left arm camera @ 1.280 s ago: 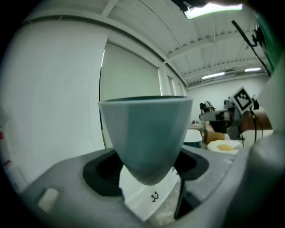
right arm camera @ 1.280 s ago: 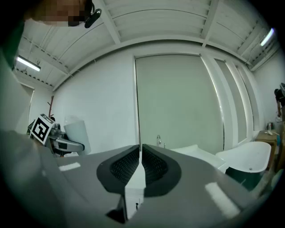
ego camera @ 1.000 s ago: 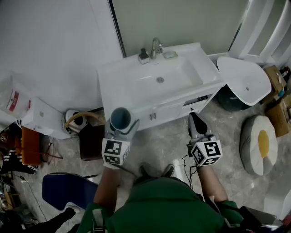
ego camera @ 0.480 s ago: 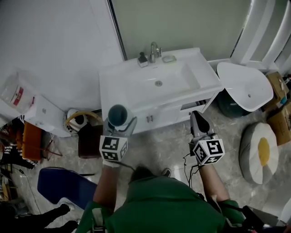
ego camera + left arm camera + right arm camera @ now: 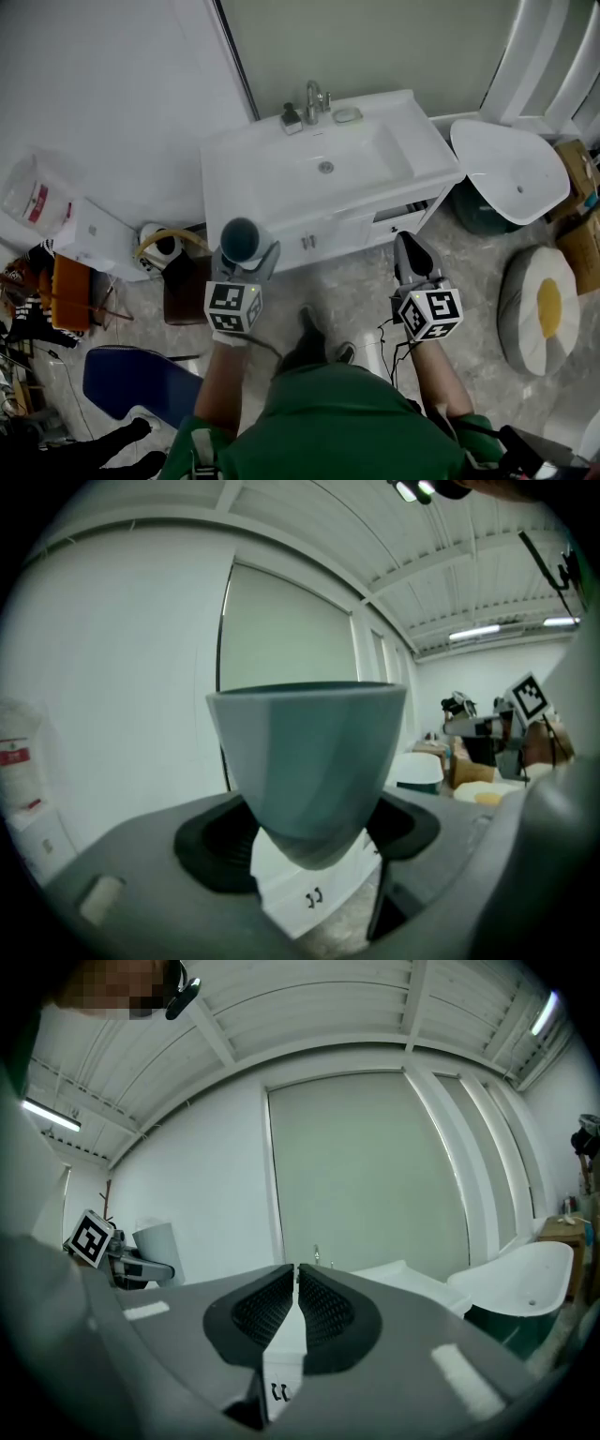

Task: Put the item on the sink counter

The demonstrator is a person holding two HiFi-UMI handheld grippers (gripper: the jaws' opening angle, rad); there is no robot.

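A grey-blue cup (image 5: pixel 244 240) stands upright between the jaws of my left gripper (image 5: pixel 246 255), in front of the white sink counter (image 5: pixel 234 159). The left gripper view shows the cup (image 5: pixel 307 761) filling the middle, with both dark pads pressed on its lower part. My right gripper (image 5: pixel 409 255) hovers over the floor before the cabinet's right end. Its jaws are closed together with nothing between them, as the right gripper (image 5: pixel 297 1302) view shows. The basin (image 5: pixel 328 164) has a faucet (image 5: pixel 314 97) behind it.
A soap bottle (image 5: pixel 291 118) and a soap dish (image 5: pixel 347 114) sit by the faucet. A white bathtub (image 5: pixel 511 169) is at right, with a round egg-shaped cushion (image 5: pixel 542 311) below it. A blue chair (image 5: pixel 131 384) and clutter lie at left.
The view has shifted slightly as the person steps near the sink. Both grippers keep their places in front of the cabinet, and the cup stays in the left one.
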